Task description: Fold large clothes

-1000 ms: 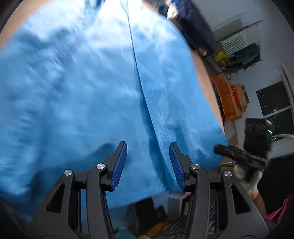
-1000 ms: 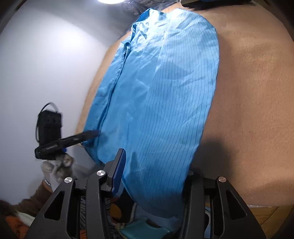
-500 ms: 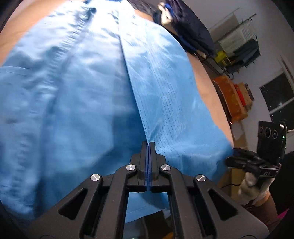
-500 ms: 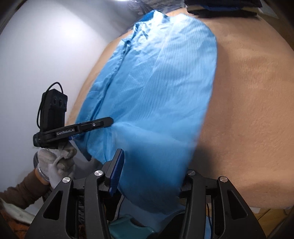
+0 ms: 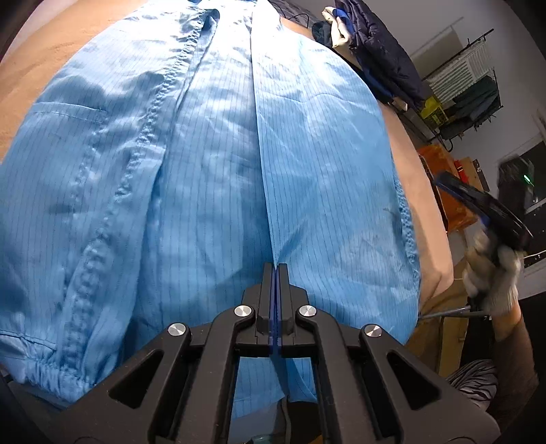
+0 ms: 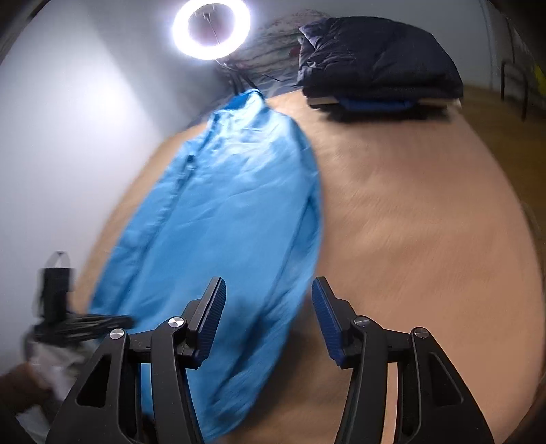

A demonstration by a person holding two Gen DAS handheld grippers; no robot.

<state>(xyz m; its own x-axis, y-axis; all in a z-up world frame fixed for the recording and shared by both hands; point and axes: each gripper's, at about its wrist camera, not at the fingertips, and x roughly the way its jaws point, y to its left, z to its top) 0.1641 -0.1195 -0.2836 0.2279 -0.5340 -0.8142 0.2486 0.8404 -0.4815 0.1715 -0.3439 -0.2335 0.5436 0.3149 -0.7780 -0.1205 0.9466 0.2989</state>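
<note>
Pinching blue garment (image 5: 211, 177), left fingers (image 5: 265, 283)

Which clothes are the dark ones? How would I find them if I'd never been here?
Start at the big tan table where the long blue garment lies flat. Look to the far edge, right of the ring light. The folded dark navy jacket sits there, stacked on other clothes, puffy and almost black, unlike the shiny blue one.

frames: black, silver screws | fingers (image 6: 326, 309): blue ribbed pads | glove (image 5: 491, 273): white knit
</note>
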